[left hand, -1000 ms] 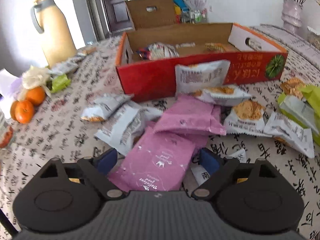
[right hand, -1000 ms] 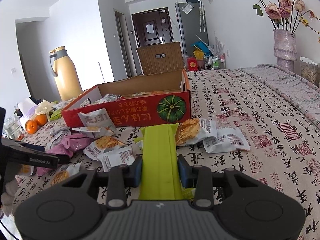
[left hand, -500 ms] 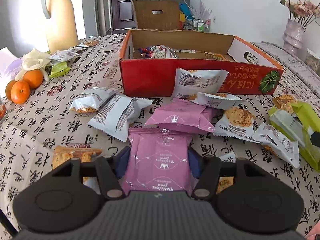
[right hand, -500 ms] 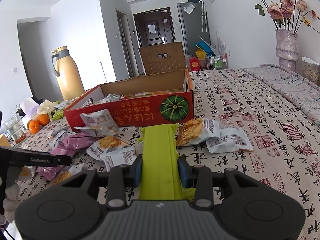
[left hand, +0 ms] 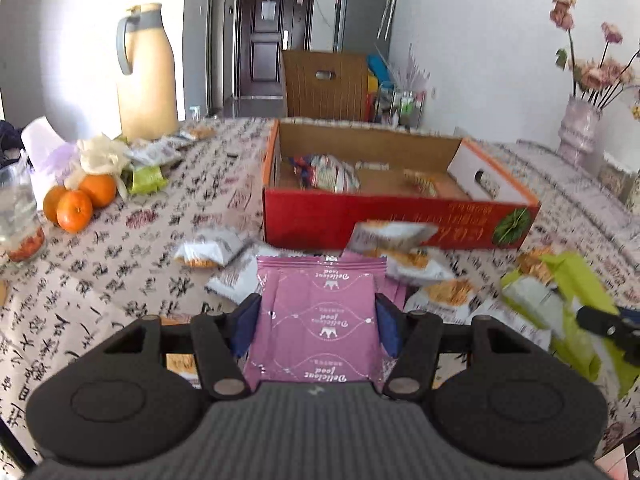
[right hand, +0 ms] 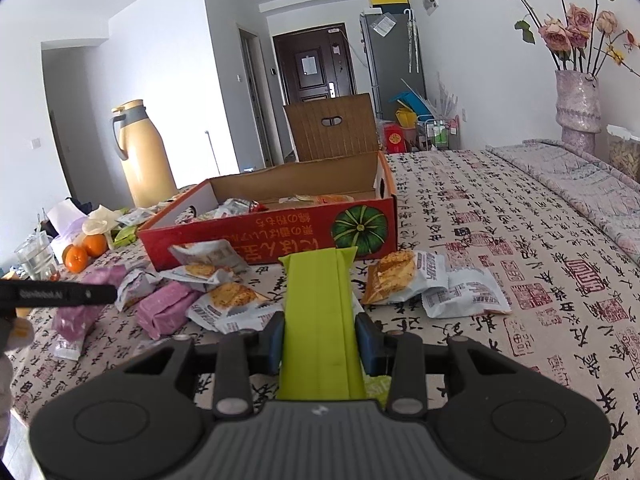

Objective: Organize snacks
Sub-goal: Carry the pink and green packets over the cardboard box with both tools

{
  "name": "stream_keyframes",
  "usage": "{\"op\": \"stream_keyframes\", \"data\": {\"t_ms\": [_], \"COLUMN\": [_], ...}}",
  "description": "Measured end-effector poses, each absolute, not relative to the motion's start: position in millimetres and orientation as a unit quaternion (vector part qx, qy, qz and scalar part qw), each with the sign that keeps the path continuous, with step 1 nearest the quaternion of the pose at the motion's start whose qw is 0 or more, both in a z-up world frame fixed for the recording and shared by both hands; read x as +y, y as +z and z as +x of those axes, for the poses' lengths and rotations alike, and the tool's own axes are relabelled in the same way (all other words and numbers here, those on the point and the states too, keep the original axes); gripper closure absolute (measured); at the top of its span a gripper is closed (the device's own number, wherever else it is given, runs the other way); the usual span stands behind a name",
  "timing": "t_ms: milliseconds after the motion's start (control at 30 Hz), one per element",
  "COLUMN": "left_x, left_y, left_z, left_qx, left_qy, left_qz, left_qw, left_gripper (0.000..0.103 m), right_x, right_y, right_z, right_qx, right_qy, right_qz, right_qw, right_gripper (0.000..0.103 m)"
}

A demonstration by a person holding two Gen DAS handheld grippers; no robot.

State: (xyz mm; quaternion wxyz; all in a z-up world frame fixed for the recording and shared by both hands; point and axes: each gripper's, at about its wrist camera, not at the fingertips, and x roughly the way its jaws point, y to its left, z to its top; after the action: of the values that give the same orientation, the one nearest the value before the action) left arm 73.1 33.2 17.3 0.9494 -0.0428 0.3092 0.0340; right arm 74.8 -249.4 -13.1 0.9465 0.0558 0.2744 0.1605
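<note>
Left gripper (left hand: 316,322) jaws pinching pink packet (left hand: 320,316) by side edges, lifted off surface, short of red box (left hand: 384,220). Right gripper (right hand: 320,338) jaws clamp green packet (right hand: 320,316). Both look light, crinkly, slippery; edge grip best.

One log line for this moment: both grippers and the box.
left gripper: shut on pink packet | right gripper: shut on green packet | red box: open, snacks inside
</note>
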Motion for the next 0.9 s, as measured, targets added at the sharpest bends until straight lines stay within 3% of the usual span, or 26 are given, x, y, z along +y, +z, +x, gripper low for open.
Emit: {"op": "stream_keyframes", "data": {"t_ms": [900], "left_x": [14.9], "left_y": [81.9], "left_z": [138.1], "left_qx": [0.225], "left_qy": [0.013], "left_qz": [-0.048], "left_qw": [0.973], "left_gripper": [0.043], "right_x": [-224.1], "right_y": [39.2], "right_z": [144.6], "right_qx": [0.207], "right_qy": [0.167], "right_qz": [0.059], "right_qw": [0.962], "right_gripper": [0.067]}}
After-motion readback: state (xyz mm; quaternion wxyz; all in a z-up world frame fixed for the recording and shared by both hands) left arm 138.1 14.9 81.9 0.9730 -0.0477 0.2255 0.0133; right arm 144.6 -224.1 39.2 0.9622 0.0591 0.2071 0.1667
